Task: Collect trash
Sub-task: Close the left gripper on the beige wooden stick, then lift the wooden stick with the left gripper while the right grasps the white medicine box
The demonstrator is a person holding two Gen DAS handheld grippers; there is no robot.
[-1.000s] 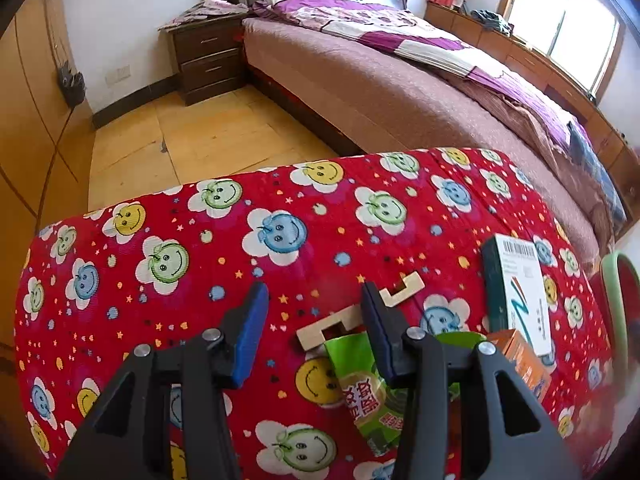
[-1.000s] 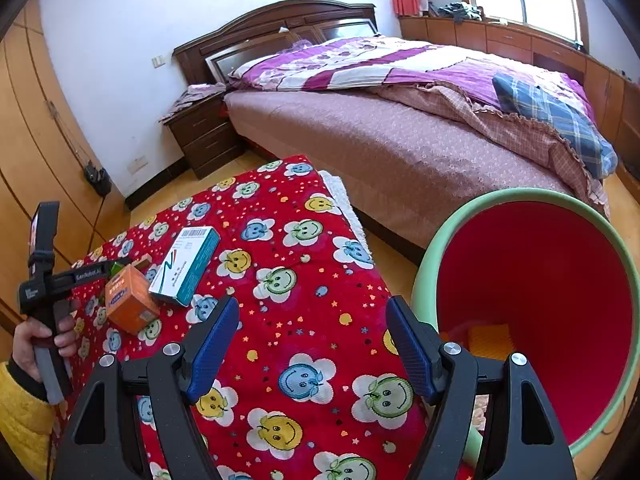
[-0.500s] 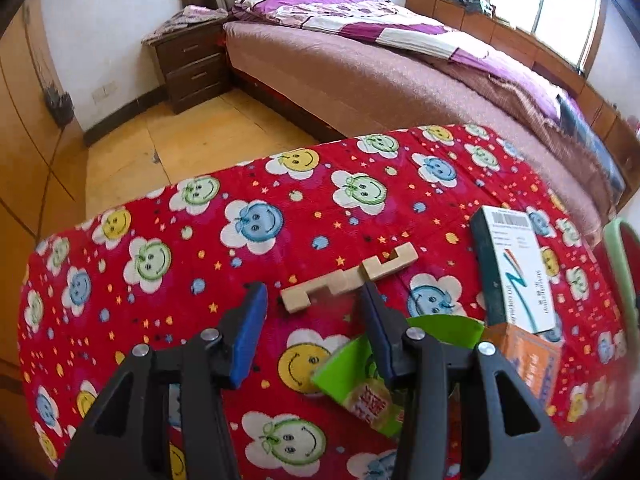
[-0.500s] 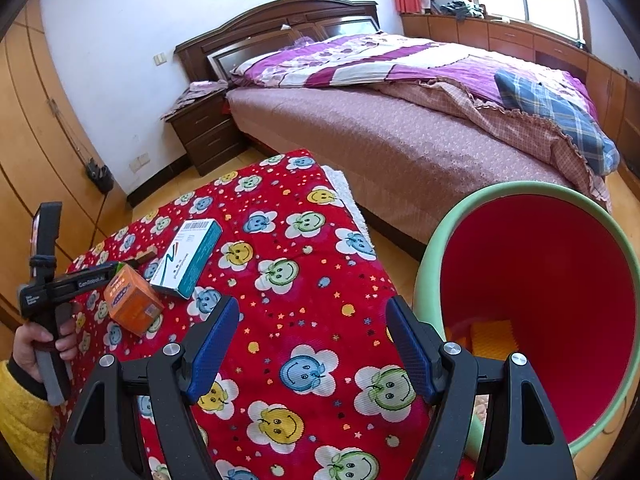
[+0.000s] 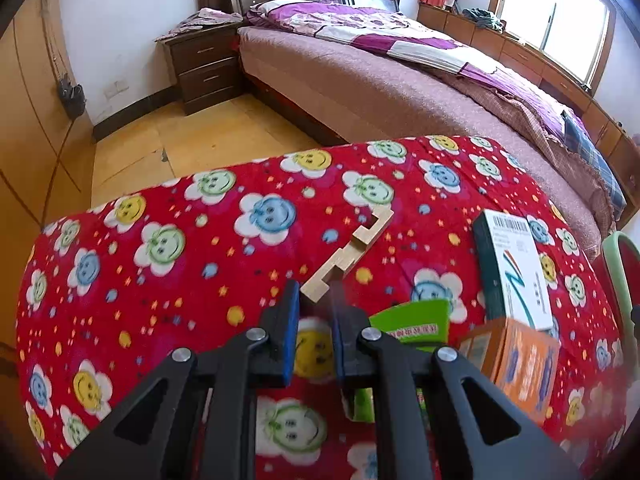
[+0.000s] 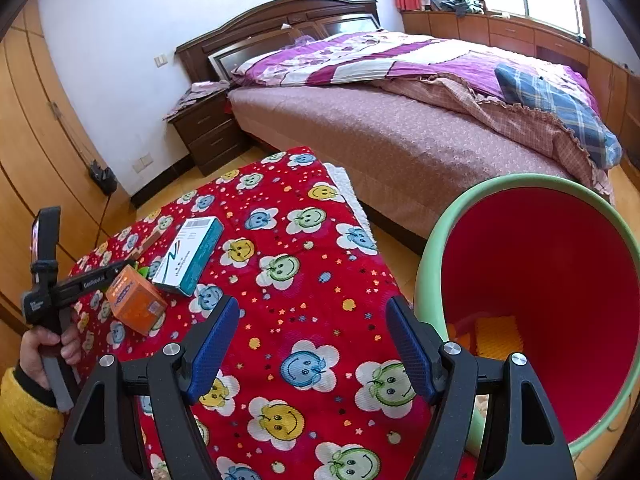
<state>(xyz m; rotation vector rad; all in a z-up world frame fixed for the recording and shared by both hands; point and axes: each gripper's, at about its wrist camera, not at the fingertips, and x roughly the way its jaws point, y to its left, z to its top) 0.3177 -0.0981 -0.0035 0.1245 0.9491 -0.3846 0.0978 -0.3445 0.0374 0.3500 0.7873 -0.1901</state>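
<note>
A notched wooden piece [image 5: 352, 252] lies on the red smiley-face cloth [image 5: 160, 280]. My left gripper [image 5: 314, 300] has its jaws narrowed around the piece's near end; contact is blurred. A green packet [image 5: 412, 320], an orange box [image 5: 524, 360] and a teal-and-white box [image 5: 512, 268] lie to its right. In the right wrist view my right gripper [image 6: 312, 340] is open and empty over the cloth, beside a tilted green bin with a red inside [image 6: 560, 280]. The orange box [image 6: 134, 304] and teal box [image 6: 188, 256] lie far left there.
A bed [image 6: 400, 120] stands behind the table, a nightstand [image 5: 204, 68] at its head. Wooden wardrobe doors [image 6: 32, 160] line the left wall. The bin holds some orange and yellow scraps [image 6: 496, 332]. The table's far edge drops to a wooden floor [image 5: 180, 148].
My left gripper's jaws have closed from wide open to a narrow gap around the wooden piece's near end, and the piece has swung to a steeper angle. The right gripper drifted slightly.
</note>
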